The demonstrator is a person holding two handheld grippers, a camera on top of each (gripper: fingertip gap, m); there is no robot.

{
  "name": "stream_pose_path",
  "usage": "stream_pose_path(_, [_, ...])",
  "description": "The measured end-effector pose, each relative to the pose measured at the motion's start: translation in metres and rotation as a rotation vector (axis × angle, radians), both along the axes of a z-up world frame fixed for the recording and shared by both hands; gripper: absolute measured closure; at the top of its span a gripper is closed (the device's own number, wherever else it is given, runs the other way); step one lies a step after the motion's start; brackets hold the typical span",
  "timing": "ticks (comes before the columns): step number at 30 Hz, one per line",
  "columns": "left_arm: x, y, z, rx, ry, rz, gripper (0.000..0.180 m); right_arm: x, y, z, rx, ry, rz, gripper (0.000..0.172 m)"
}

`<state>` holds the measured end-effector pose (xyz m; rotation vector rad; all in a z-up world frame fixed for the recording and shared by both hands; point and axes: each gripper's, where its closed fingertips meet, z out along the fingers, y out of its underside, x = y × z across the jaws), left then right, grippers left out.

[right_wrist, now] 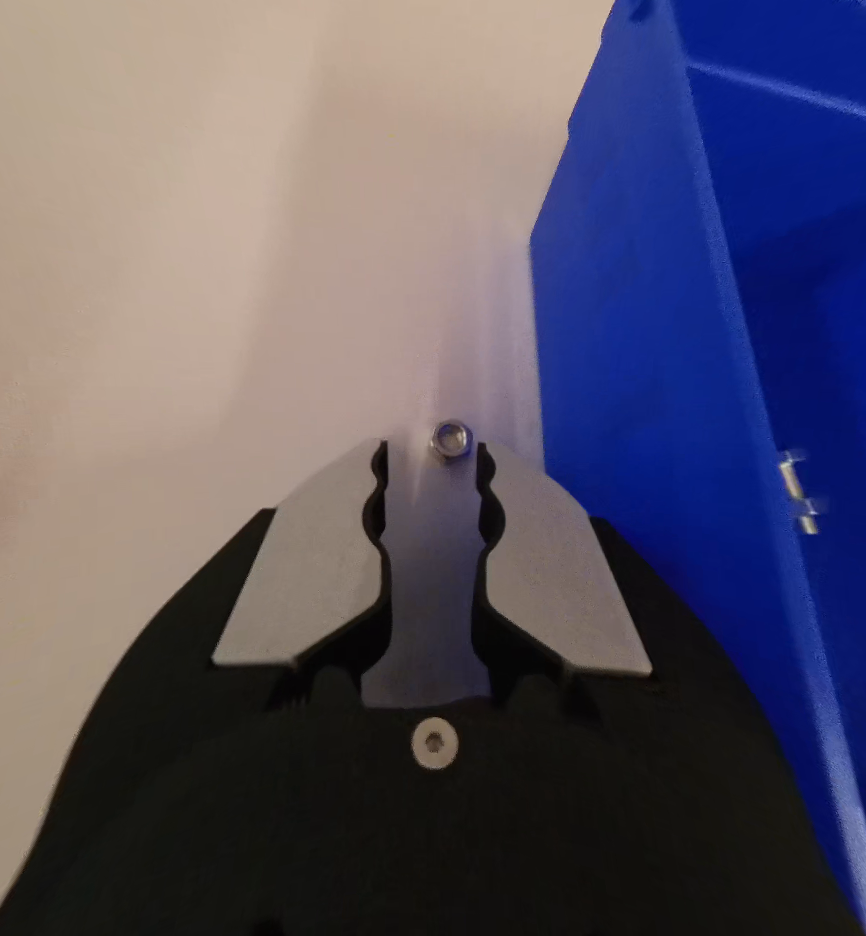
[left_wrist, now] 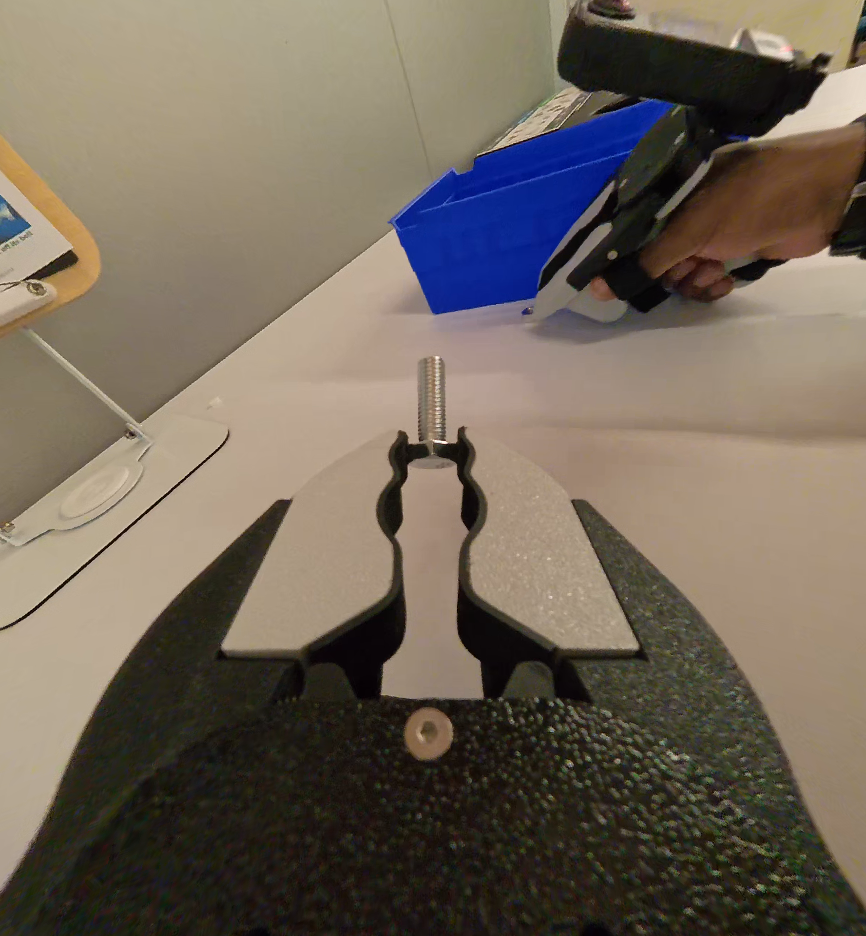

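Note:
My left gripper [left_wrist: 431, 445] is shut on the hex head of a silver bolt [left_wrist: 431, 400], whose threaded shank points up and away over the white table [left_wrist: 623, 506]. My right gripper [right_wrist: 430, 448] is open and low over the table. A small silver nut [right_wrist: 449, 439] lies on the table between its fingertips, close to the right pad, with a clear gap to the left pad. In the left wrist view the right gripper [left_wrist: 542, 309] shows at the upper right, held by a hand, tip down beside a blue bin [left_wrist: 496, 238].
The blue bin [right_wrist: 699, 405] stands right next to my right gripper, with a small metal piece [right_wrist: 798, 494] against its wall. A white stand [left_wrist: 66, 506] with a wooden clipboard [left_wrist: 30, 228] is at the left by the grey wall. My hands' fingertips stand some 25 cm from each other.

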<state>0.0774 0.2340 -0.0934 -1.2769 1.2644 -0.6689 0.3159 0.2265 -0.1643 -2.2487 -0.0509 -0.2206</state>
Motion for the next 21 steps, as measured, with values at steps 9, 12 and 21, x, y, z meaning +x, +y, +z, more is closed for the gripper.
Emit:
stream_pose_path(9, [0.002,-0.004,0.000,-0.008,-0.006,-0.017,0.163,0.012,0.009,-0.010,-0.073,-0.007,-0.016,0.147])
stream_pose_path(12, [0.004,-0.006,-0.001,-0.012,-0.003,-0.026,0.163,0.011,0.009,-0.014,-0.098,0.059,-0.015,0.154])
stream_pose_path(21, [0.005,-0.014,0.009,-0.079,-0.086,-0.080,0.163,-0.081,0.006,0.039,0.156,0.230,0.398,0.155])
